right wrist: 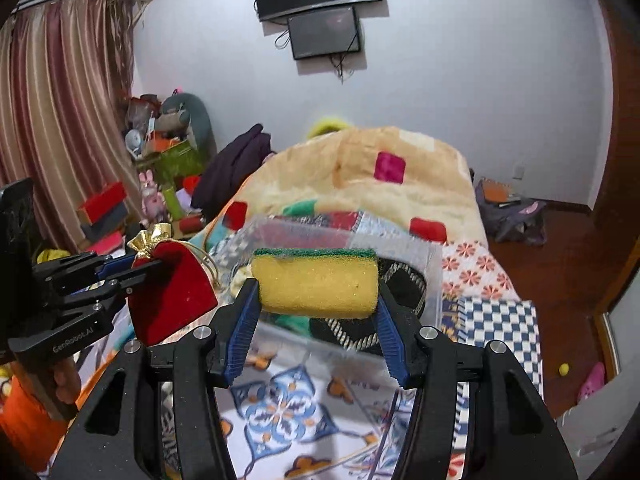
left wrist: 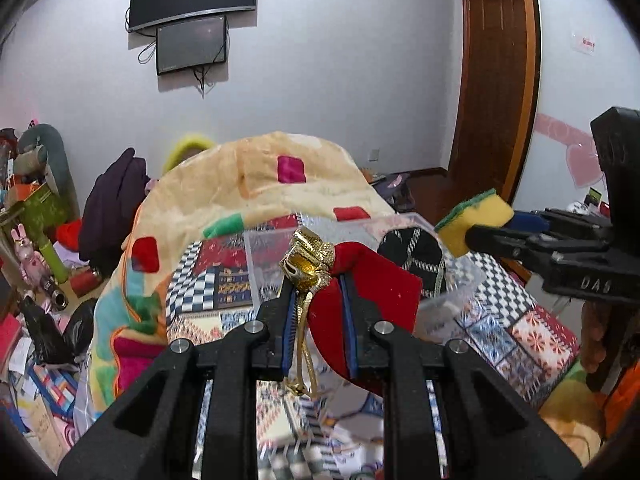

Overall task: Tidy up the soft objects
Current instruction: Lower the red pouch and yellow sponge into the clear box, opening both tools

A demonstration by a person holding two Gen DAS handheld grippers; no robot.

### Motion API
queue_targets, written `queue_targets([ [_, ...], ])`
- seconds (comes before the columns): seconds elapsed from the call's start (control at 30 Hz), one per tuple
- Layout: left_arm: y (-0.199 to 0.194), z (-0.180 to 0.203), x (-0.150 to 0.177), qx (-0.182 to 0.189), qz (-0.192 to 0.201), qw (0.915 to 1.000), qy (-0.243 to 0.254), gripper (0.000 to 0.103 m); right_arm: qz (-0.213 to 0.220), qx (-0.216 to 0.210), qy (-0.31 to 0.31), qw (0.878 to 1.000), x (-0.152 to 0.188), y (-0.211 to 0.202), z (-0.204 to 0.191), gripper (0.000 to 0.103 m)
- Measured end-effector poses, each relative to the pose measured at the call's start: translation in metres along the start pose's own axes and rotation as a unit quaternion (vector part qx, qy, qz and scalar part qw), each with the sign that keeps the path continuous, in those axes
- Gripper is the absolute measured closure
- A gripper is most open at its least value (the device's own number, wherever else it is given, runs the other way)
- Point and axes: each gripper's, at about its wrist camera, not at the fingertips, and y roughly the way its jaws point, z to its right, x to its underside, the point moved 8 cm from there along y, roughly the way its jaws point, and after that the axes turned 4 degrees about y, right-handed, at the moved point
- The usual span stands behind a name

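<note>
Left wrist view: left gripper (left wrist: 316, 280) is pinching a red pouch (left wrist: 376, 280) above the clear bin (left wrist: 452, 300); right gripper (right wrist: 316, 296) is clamping a yellow sponge (right wrist: 316, 280) over it.

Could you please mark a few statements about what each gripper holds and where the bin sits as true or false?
1. The left gripper is shut on the red velvet pouch. True.
2. The right gripper holds a blue sponge. False: the sponge is yellow with a green scouring layer on top.
3. The clear plastic bin lies on the bed beyond the sponge. True.
4. The clear plastic bin holds nothing. False: a black item with pale trim lies inside it.
5. The pouch has a gold top and drawstring. True.
</note>
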Motion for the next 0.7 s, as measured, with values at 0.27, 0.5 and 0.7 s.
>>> queue_targets([
  [0.27,0.052,-0.013,-0.003,-0.002,-0.032,0.9990,-0.030,0.083,-0.033,0.015,-0.002,0.999,0.010,0.039,0.004,0.051],
  [0.5,0.093,-0.013,0.012,0.014,-0.078,0.9952,-0.057,0.083,-0.069,0.033,-0.009,0.997,0.026,0.066,0.012,0.051],
  [0.7,0.113,-0.008,0.025,0.008,-0.112,0.9925,-0.049,0.083,-0.099,0.026,-0.002,0.995,0.038,0.081,0.016,0.051],
])
